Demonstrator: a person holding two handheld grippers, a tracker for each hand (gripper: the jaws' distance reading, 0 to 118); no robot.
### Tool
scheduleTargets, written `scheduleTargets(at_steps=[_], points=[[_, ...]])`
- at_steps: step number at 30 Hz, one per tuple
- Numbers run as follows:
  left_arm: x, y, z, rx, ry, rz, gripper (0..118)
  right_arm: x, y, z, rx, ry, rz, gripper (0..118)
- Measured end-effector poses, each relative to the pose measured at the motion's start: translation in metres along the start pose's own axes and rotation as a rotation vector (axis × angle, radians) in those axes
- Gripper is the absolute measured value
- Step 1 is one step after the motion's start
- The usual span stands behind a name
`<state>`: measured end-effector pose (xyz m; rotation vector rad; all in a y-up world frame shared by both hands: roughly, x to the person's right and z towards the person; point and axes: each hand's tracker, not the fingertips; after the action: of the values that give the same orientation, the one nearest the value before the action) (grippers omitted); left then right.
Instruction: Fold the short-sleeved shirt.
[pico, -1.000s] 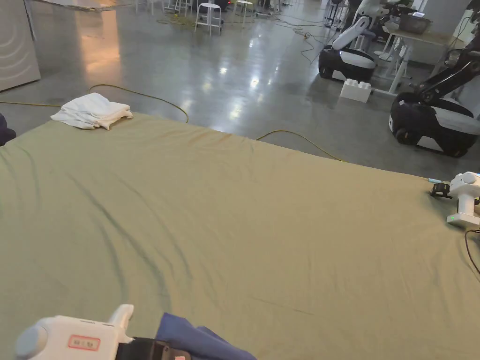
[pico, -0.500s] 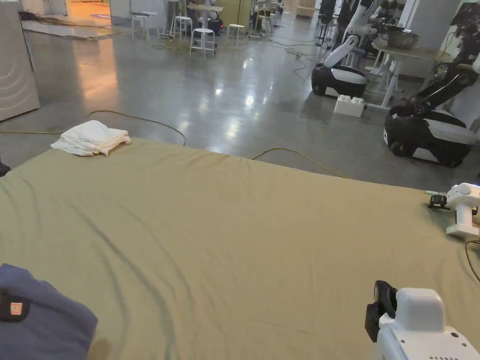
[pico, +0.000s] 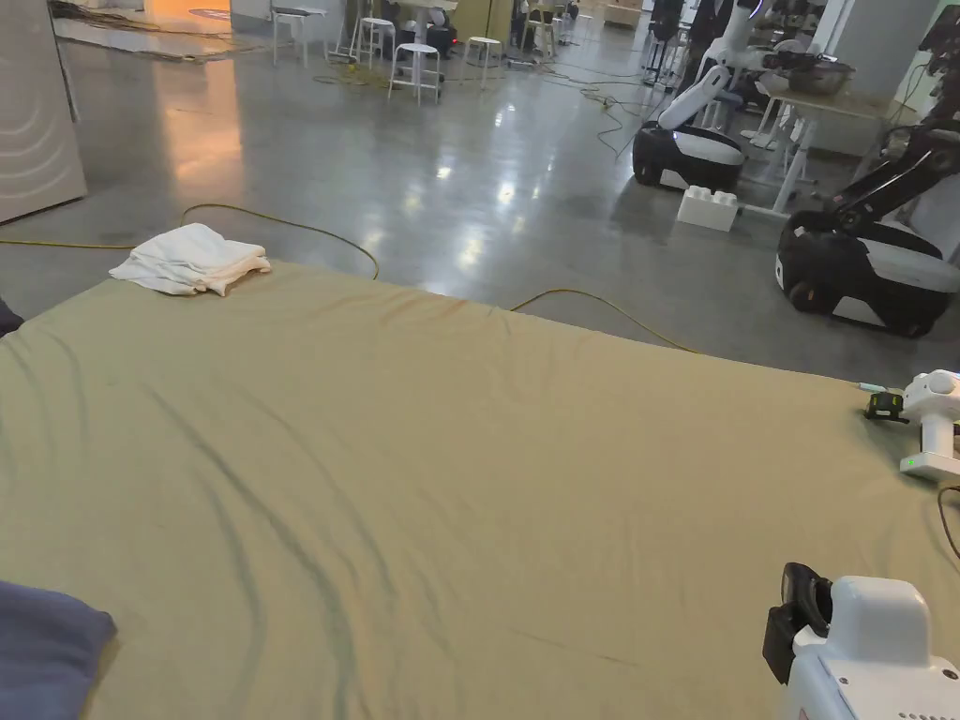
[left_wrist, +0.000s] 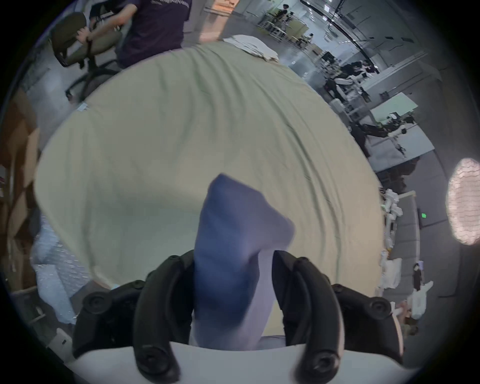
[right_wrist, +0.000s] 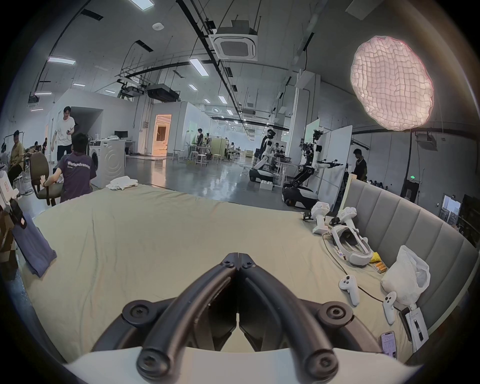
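We've got the blue shirt (left_wrist: 228, 259) pinched in the left gripper (left_wrist: 233, 262), hanging bunched at the bed's (pico: 487, 450) left edge. The right gripper (right_wrist: 237, 259) is empty, jaws closed tip to tip. So we're still bringing it in; next it needs spreading flat. Green sheet is wrinkly, white folded cloth (pico: 192, 260) on the far corner, shiny workshop floor beyond.

A wide olive-green sheet (pico: 450, 469) covers most of the frame. At the lower left edge lies blue cloth (pico: 42, 647). At the lower right is a white gripper body (pico: 867, 656). Folded white cloth (pico: 192, 260) rests at the upper left.
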<state>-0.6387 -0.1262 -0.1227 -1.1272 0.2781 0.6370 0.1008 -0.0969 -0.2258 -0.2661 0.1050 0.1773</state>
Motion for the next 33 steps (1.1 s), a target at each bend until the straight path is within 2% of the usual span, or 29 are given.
scheduleTargets(at_steps=[5,13,16,24,29,32,33], points=[[-0.005,-0.007,0.041,0.159,0.131,-0.021,63,-0.002,-0.003,-0.004,-0.008,0.014,0.000,0],[0.047,-0.053,0.046,0.428,-0.013,-0.127,63,-0.002,-0.004,-0.006,-0.003,0.031,-0.027,0],[0.083,-0.076,0.030,0.493,-0.068,-0.177,63,-0.001,-0.004,-0.007,-0.003,0.030,-0.038,0],[0.213,-0.122,-0.012,0.690,-0.027,-0.402,62,0.004,-0.003,-0.008,0.004,0.016,-0.069,0],[0.289,-0.140,-0.029,0.829,-0.093,-0.438,62,0.011,0.003,-0.007,0.023,-0.002,-0.107,0],[0.330,-0.148,-0.037,0.887,-0.042,-0.532,61,0.015,0.006,-0.005,0.038,-0.014,-0.125,0],[0.349,-0.159,-0.041,0.901,-0.041,-0.550,58,0.016,0.007,-0.005,0.042,-0.018,-0.130,0]])
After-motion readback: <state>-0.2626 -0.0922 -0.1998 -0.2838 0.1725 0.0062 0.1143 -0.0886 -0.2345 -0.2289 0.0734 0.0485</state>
